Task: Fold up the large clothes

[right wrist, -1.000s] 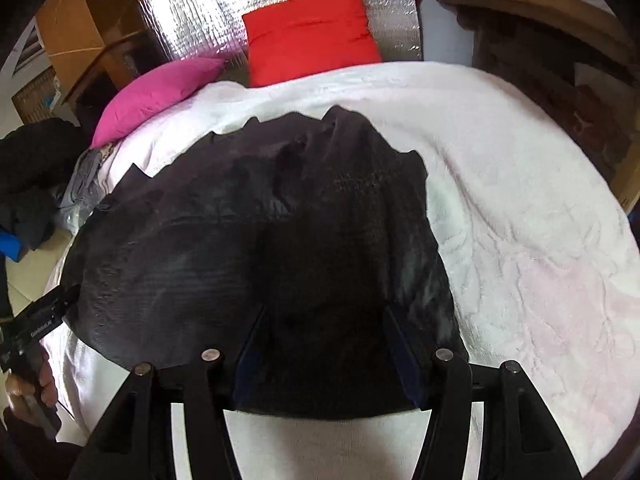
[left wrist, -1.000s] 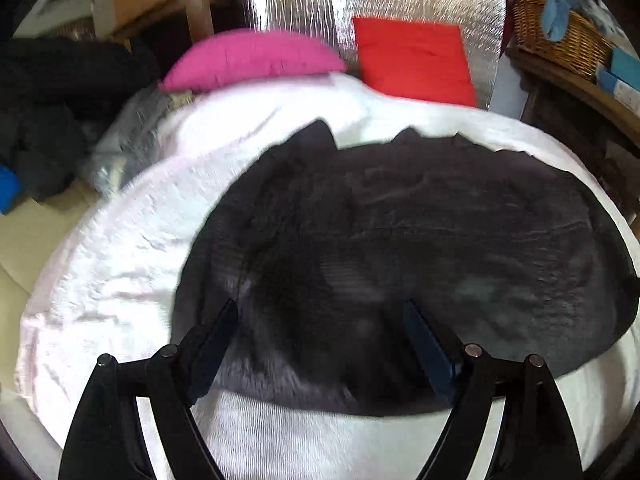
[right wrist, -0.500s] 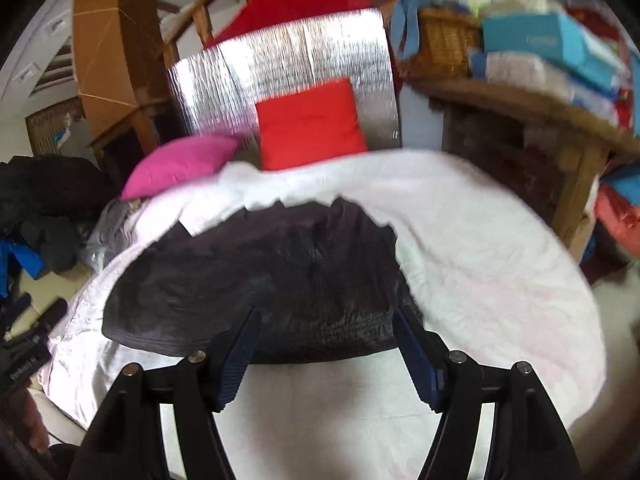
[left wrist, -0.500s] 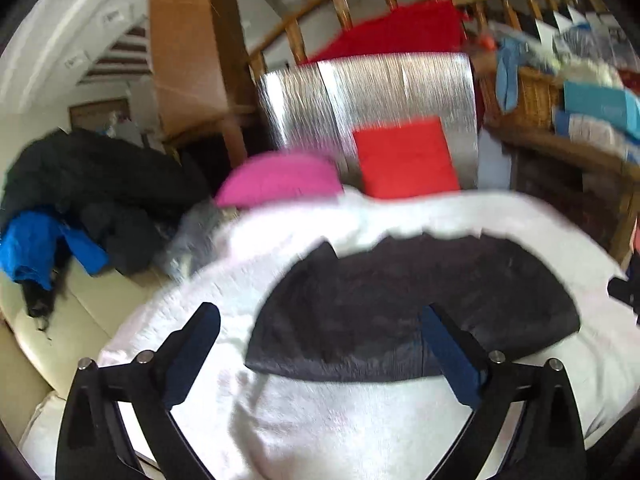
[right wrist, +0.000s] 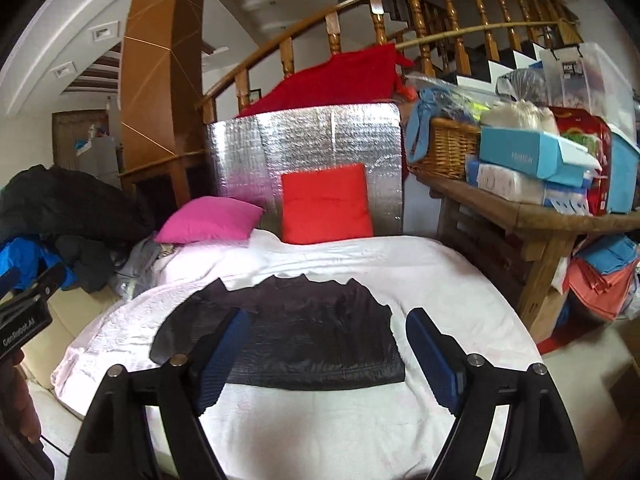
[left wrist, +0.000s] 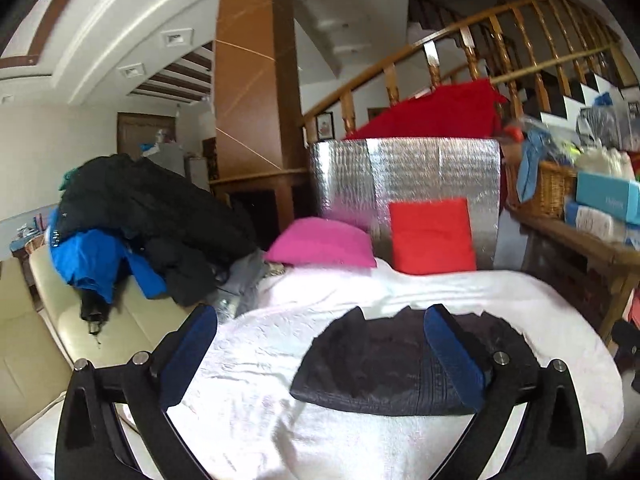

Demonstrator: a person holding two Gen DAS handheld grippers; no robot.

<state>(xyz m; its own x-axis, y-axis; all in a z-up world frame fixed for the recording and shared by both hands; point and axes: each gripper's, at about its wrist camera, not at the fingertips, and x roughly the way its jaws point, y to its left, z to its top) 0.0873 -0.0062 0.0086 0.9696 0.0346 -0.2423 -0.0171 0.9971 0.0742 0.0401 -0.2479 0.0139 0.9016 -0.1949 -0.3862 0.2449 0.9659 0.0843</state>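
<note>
At far left, a heap of dark and blue clothes [left wrist: 132, 232] sits piled on the cream sofa [left wrist: 48, 344]; any garment drawn from it carelessly may drag neighbours onto the floor. The left hand-held gripper [left wrist: 320, 332] is raised clear of the bed [left wrist: 248, 364], jaws wide apart, holding nothing. The black garment [right wrist: 296, 336] lies folded and flat on the white bed cover, near the front edge. The right hand-held gripper [right wrist: 328, 344] is likewise spread wide and empty, hanging above the garment without contact. Judged risks: the fabric looks thin and slippery, so a one-sided pinch could spill the fold open; the ragged far edge may snag a descending finger; the cover may bunch beneath.
</note>
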